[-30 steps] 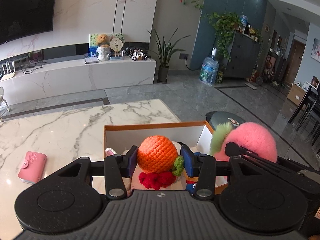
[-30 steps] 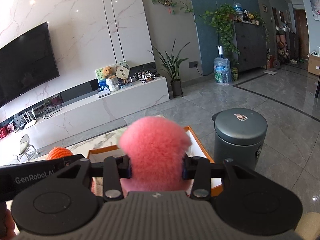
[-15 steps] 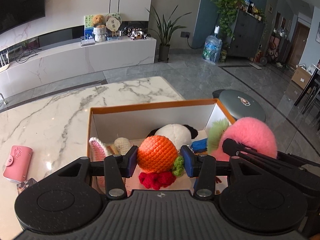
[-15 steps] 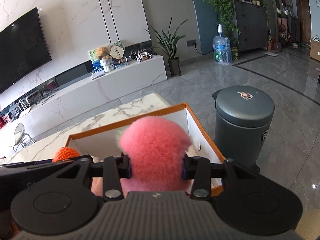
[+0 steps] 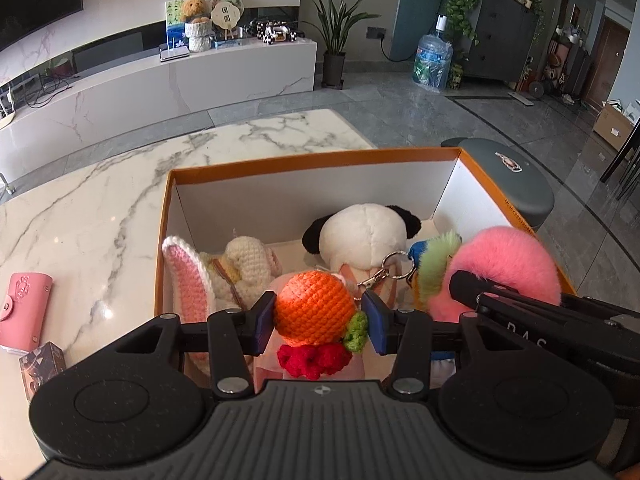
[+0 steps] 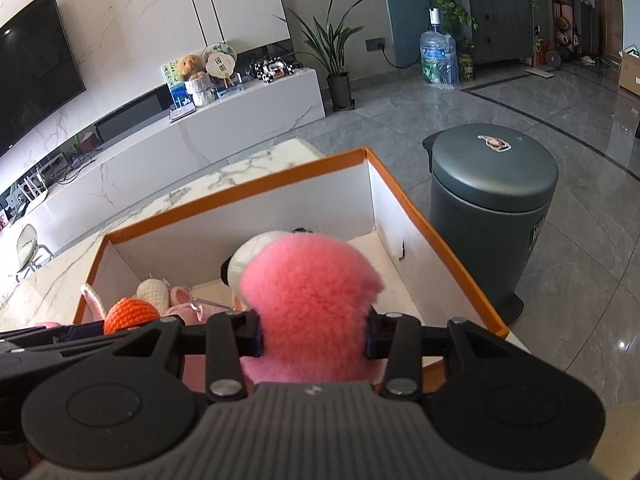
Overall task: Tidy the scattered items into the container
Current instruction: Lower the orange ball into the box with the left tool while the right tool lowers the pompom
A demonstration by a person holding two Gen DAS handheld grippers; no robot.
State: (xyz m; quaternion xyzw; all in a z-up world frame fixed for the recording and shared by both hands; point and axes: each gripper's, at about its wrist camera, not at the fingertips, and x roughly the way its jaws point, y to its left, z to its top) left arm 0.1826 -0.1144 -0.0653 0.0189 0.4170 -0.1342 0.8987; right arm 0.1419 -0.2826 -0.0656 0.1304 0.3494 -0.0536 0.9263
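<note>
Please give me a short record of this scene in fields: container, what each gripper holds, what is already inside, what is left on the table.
container: orange-rimmed box, open, white inside
left gripper: shut on crochet orange, over the box
right gripper: shut on pink pompom, over the box
already inside: panda plush, crochet bunny
left on marble table: pink card holder, small patterned box

panda plush (image 5: 362,236) face hidden, pink wallet (image 5: 24,310) cut off at frame edge
</note>
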